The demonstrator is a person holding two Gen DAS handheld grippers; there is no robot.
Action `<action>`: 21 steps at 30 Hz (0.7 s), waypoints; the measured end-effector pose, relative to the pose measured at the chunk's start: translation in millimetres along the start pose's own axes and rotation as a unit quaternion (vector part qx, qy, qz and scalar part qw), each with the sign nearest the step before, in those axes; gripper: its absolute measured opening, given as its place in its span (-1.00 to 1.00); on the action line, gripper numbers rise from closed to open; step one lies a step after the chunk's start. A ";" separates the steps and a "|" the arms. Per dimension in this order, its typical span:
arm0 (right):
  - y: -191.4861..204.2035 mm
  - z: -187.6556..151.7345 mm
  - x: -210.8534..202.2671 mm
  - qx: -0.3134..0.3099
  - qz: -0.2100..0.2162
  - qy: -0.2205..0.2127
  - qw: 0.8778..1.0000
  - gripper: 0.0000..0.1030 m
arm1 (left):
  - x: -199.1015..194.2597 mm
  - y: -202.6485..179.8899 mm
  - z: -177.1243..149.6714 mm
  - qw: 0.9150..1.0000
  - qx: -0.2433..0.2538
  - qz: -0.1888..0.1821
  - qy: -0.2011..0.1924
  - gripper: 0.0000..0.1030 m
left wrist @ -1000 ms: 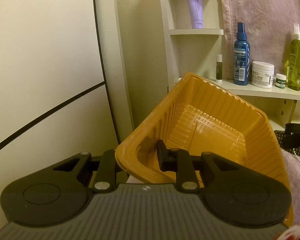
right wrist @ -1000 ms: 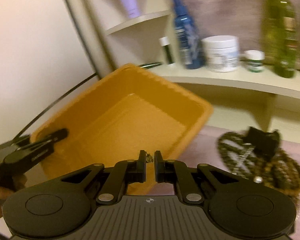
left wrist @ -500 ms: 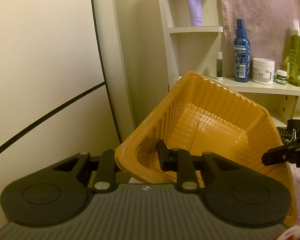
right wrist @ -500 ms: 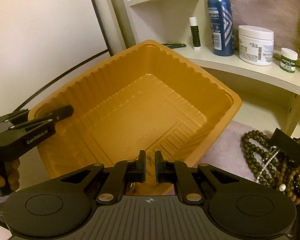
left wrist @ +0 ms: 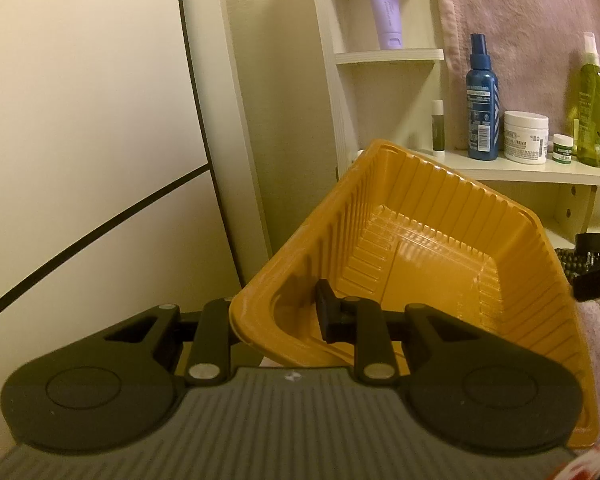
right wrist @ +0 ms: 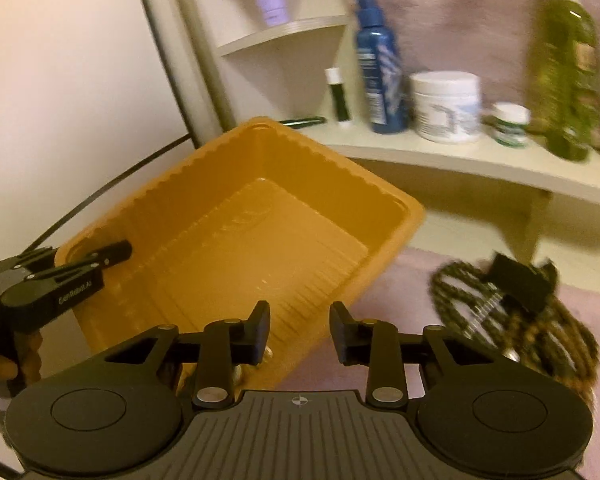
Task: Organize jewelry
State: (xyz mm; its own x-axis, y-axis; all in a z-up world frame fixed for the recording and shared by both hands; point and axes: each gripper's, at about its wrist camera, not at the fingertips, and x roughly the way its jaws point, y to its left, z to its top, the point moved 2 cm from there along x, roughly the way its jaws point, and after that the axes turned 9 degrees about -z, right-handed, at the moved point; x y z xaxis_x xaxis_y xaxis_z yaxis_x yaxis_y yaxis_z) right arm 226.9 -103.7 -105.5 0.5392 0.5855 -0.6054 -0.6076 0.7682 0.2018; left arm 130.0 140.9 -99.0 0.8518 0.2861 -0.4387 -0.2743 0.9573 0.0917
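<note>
Orange ribbed plastic tray tilted, opening toward the cameras, near corner clamped in left gripper, right gripper spread apart, beaded necklaces heaped on pink towel.

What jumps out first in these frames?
The orange tray, tilted, fills the middle of both views, with the left tool clamped on its near wall. Right of it, dark beads lie heaped on the pink cloth, and the right tool hangs open at the tray's near edge.
</note>
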 end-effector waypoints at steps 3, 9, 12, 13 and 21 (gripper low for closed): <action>-17.6 -9.8 -11.9 0.010 -0.024 0.012 1.000 -0.35 | 0.5 0.0 0.3 1.000 0.002 -0.001 0.001 -0.54; -57.9 -24.5 -29.8 0.030 -0.085 0.007 0.996 -0.35 | 0.7 -0.4 0.6 1.000 0.004 -0.001 0.002 -0.54; -68.8 -22.9 -31.2 0.017 -0.112 -0.007 0.994 -0.36 | 0.9 -1.1 1.0 1.000 0.005 -0.001 0.003 -0.54; -71.5 -22.0 -31.1 0.011 -0.116 -0.010 0.993 -0.36 | 1.0 -1.4 1.1 1.000 0.006 -0.001 0.003 -0.54; -68.8 -23.2 -16.0 -0.059 -0.133 -0.012 0.989 -0.59 | 1.4 -1.2 2.0 1.000 0.009 -0.003 0.006 -0.55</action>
State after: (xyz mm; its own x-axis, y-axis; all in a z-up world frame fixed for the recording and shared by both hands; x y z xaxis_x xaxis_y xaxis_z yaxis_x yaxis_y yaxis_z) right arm 246.5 -171.9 -127.6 0.7019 0.3729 -0.6068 -0.5054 0.8611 -0.0554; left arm 132.4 140.3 -97.9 0.8479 0.2806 -0.4498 -0.2613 0.9594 0.1060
